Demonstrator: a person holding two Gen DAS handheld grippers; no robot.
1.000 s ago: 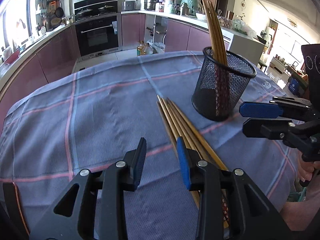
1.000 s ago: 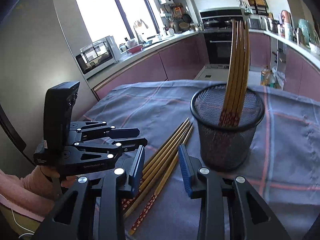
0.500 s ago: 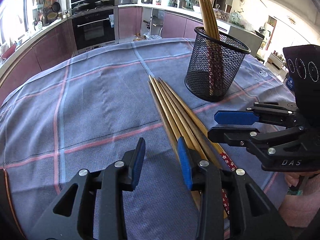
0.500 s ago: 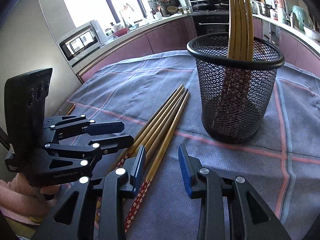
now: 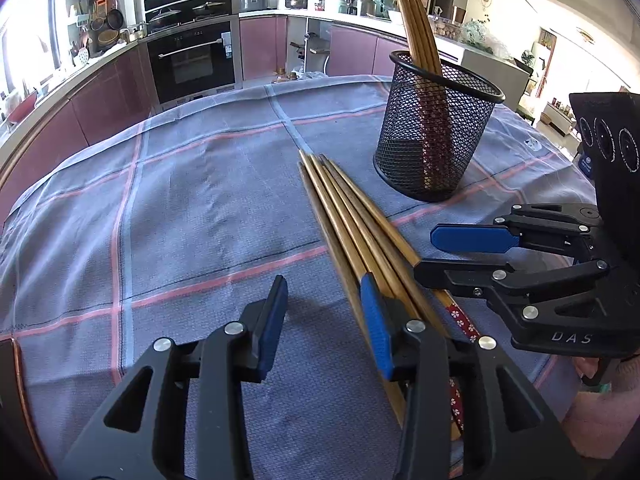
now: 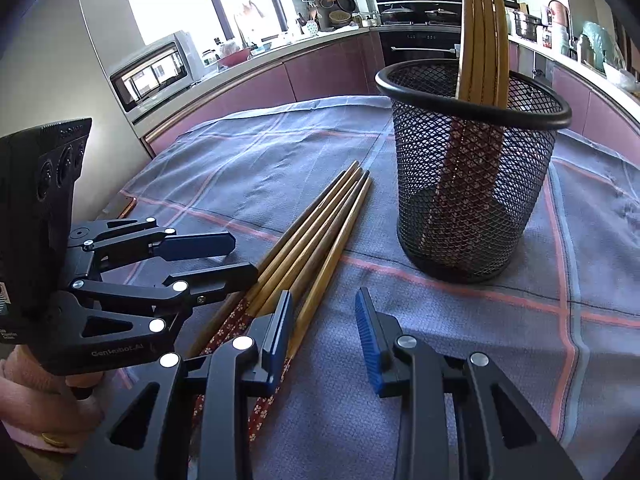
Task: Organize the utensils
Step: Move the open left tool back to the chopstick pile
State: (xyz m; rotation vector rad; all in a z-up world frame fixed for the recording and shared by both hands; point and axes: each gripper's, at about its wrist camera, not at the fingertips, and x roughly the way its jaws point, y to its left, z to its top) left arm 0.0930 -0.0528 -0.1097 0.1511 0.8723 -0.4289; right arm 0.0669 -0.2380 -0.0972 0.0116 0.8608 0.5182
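Several wooden chopsticks with red flowered handles lie side by side on the blue checked tablecloth; they also show in the right wrist view. A black mesh cup stands upright beyond them and holds several more chopsticks; the cup also shows in the right wrist view. My left gripper is open and empty, low over the cloth just left of the lying chopsticks. My right gripper is open and empty, just right of their handle ends; it also shows in the left wrist view.
The tablecloth covers a round table whose edge falls away at the far side. Kitchen counters, an oven and a microwave stand behind the table. The person's hands hold both grippers at the near edge.
Both grippers have come lower and closer to the handle ends of the lying chopsticks, facing each other across them. Both stay open. The chopsticks and the cup have not moved.
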